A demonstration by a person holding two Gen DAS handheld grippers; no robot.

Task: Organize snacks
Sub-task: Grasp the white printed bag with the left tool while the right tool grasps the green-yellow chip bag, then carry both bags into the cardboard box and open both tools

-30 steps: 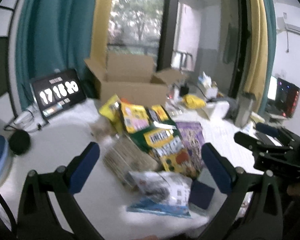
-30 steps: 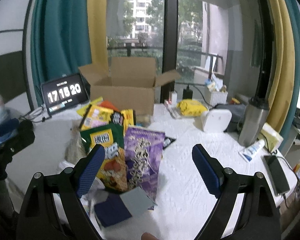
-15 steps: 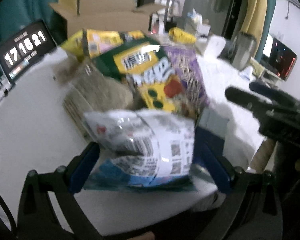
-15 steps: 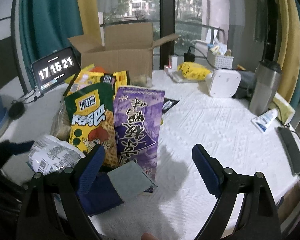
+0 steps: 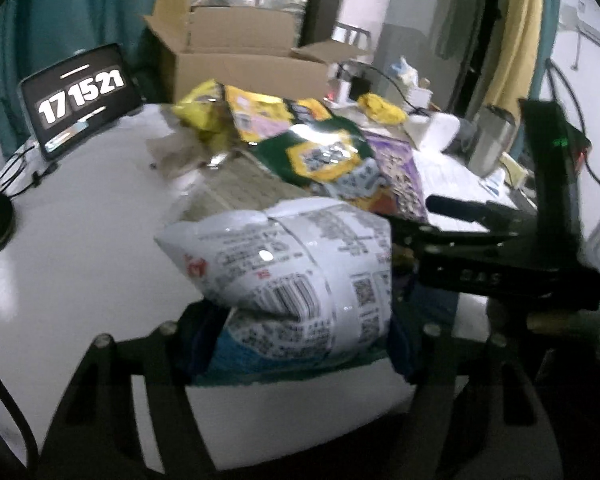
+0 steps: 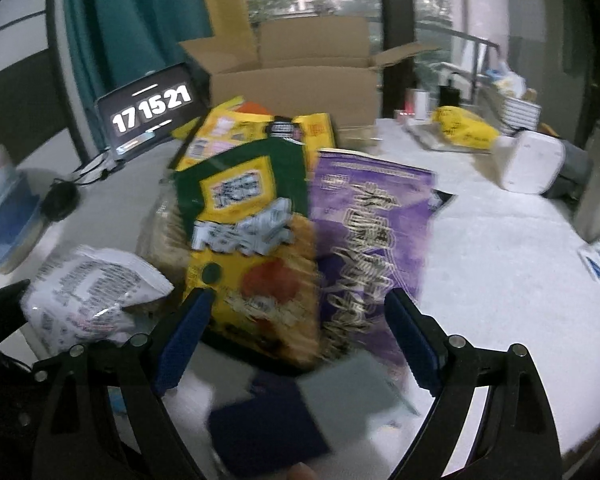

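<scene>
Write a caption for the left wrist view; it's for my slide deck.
Left gripper clamps a white snack bag lifted before the snack pile, open cardboard box behind.

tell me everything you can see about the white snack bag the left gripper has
The white snack bag is a puffy, glossy plastic pillow pack, printed with small dark text, a barcode, QR codes and a small red mark, with a blue band along its near edge. A back seam faces up, so its back faces the camera. The left gripper is shut on its near end. From the right wrist view it sits left of the green and yellow bag. Whether it is lifted off the table is unclear.
</scene>
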